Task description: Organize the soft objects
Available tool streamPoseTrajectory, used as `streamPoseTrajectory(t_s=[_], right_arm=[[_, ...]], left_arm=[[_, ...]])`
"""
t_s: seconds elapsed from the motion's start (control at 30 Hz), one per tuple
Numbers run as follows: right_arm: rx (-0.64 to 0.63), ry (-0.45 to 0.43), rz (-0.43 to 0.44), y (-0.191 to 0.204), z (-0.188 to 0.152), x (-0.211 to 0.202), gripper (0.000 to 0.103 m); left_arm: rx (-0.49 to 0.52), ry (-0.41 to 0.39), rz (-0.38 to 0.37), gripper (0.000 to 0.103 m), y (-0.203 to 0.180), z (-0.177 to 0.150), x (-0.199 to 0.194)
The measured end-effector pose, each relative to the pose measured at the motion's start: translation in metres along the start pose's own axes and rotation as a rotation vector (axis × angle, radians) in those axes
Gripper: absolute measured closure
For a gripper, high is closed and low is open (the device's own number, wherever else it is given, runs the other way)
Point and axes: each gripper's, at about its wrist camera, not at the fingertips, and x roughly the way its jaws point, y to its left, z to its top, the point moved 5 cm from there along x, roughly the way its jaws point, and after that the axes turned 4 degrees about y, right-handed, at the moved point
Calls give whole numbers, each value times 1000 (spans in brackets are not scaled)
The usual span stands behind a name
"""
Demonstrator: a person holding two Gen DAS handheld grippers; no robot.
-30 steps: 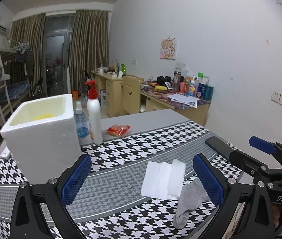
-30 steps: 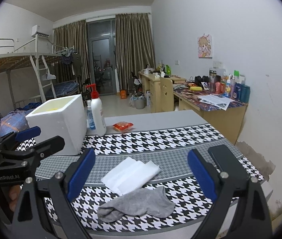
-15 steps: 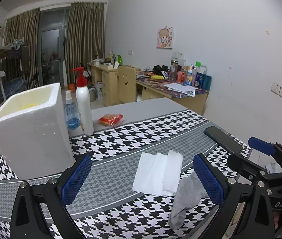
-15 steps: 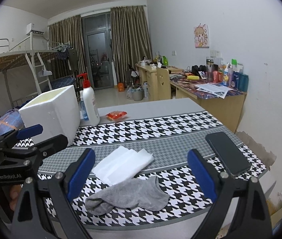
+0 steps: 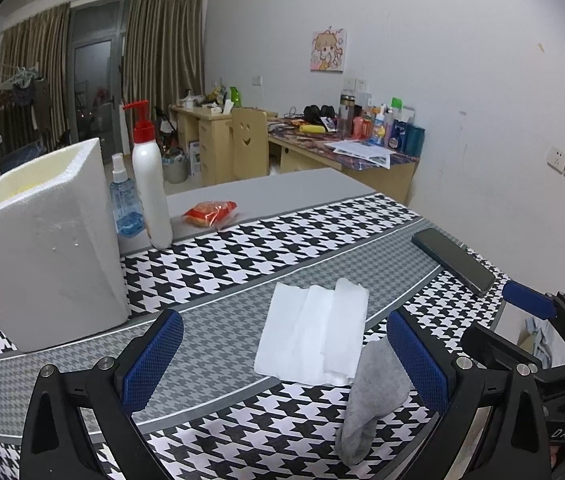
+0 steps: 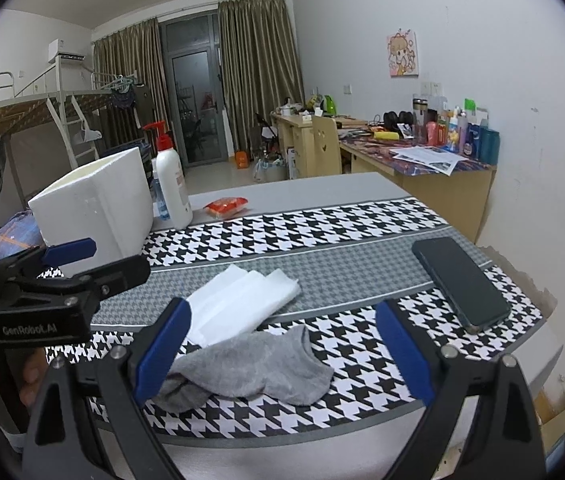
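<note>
Nothing sorted yet. Sock (image 6: 254, 368) and tissue (image 6: 242, 304) loose near front edge of table (image 5: 282, 188). Box (image 5: 42, 248) at left edge. Left gripper (image 5: 282, 360) and right gripper (image 6: 282, 352): jaws wide, empty.

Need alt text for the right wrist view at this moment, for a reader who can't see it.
The open right tool hangs just above a limp grey sock on a houndstooth tablecloth, empty. A folded white tissue lies just behind the sock, a black phone to the right, a white foam box back left.
</note>
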Motion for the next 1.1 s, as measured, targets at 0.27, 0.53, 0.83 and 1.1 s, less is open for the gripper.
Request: streamPoseTrajectory(t_s=[0.27, 0.53, 0.83, 1.1], right_arm=[[-3, 27, 7, -6, -7, 9, 7], [-9, 84, 22, -9, -21, 24, 7], [-5, 113, 39, -10, -27, 35, 7], [8, 131, 54, -14, -31, 38, 7]], left_arm=[[8, 49, -6, 1, -3, -4, 18], [5, 124, -24, 1, -6, -12, 47], [14, 171, -43, 6, -12, -16, 66], [18, 243, -57, 22, -14, -21, 86]])
